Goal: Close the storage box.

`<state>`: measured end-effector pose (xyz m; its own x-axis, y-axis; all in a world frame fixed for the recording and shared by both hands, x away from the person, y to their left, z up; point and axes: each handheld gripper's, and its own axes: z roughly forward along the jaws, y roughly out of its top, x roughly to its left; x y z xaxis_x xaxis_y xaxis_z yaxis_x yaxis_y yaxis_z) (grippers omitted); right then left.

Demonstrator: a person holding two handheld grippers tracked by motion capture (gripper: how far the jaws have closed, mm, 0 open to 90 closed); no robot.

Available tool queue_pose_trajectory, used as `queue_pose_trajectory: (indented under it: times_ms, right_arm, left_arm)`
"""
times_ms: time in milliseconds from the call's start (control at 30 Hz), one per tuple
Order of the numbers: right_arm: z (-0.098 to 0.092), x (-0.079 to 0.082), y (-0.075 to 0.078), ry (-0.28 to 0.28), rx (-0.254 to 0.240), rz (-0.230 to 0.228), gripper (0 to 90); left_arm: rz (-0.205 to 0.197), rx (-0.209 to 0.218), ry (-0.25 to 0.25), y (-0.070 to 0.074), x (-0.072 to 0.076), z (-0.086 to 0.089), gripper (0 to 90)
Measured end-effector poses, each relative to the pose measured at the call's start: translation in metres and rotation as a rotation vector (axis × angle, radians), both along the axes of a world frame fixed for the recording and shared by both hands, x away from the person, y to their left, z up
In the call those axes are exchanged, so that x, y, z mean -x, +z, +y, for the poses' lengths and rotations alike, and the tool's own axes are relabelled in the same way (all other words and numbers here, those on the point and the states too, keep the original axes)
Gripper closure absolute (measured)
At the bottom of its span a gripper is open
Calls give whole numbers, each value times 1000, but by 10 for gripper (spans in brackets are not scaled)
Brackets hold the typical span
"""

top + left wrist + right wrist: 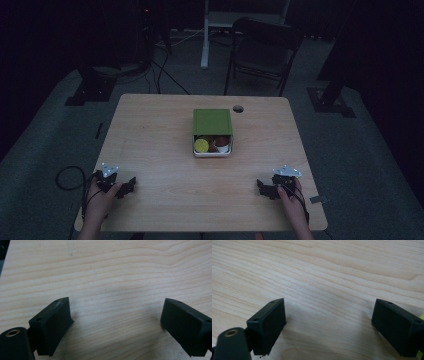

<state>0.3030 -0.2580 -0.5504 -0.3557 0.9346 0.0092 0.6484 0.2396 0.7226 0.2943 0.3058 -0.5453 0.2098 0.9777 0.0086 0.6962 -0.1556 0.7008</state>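
The white rectangular lunch box (212, 151) with its green square lid (212, 121) slid partly back sits mid-surface, well apart from both tongs. A steady start means 1 tong bracing the box and the other taking the lid. Left tongs (116, 315) and right tongs (328, 315) stand spread, empty, over the pale wooden surface (165, 150). No writing is readable.

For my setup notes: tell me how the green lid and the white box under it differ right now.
The green lid is flat, square and dark green; the white box is pale and walled. The lid sits pushed toward the far side, so it covers the far part of the box and leaves the near part uncovered, showing a yellow round item and a small cup inside. Both sit mid-table, apart from the grippers.
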Motion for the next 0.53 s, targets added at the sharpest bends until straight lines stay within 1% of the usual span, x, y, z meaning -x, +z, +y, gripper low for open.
queue_pose_trajectory:
  times_ms: [167, 200, 300, 533]
  right_arm:
    - [0, 0, 0, 0, 0, 0, 115]
    - [0, 0, 0, 0, 0, 0, 115]
    - [0, 0, 0, 0, 0, 0, 115]
    - [0, 0, 0, 0, 0, 1, 114]
  left_arm:
    - [-1, 1, 52, 0, -1, -4, 97]
    - [5, 0, 69, 0, -1, -4, 80]
    - [10, 1, 92, -1, -2, -5, 51]
    - [14, -1, 106, -1, -2, -6, 39]
